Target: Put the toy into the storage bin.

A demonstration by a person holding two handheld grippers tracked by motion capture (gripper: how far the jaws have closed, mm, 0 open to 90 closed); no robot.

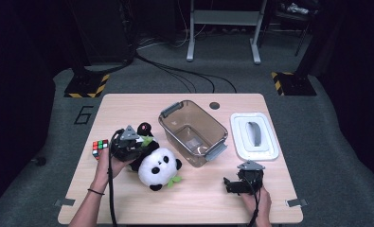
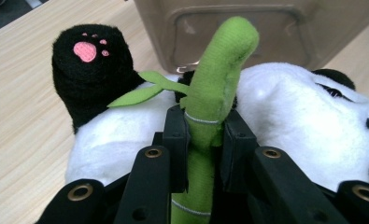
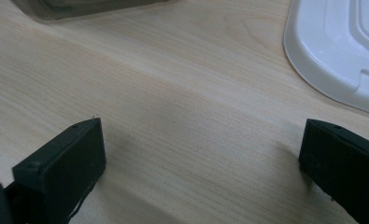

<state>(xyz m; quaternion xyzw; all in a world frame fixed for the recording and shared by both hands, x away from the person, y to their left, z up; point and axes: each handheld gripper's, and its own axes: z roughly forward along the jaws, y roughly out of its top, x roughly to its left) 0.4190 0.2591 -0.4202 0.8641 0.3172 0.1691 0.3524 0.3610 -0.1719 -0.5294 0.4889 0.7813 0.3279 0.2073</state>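
A: Left tool [image 2: 204, 140]?
B: Clamped on the green plush bamboo stalk [image 2: 210, 93] of the black-and-white plush panda [image 1: 157, 164], just beneath it.
A: Right tool [image 3: 201, 163]?
B: Jaws wide, nothing held, low over the surface [image 3: 182, 84].

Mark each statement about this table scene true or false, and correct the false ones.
1. The left gripper is shut on the panda's green bamboo stalk. True.
2. The right gripper holds the white lid. False: its jaws stand open over bare table.
3. The clear bin has its lid on. False: the lid lies beside it.
4. A puzzle cube sits left of the panda. True.
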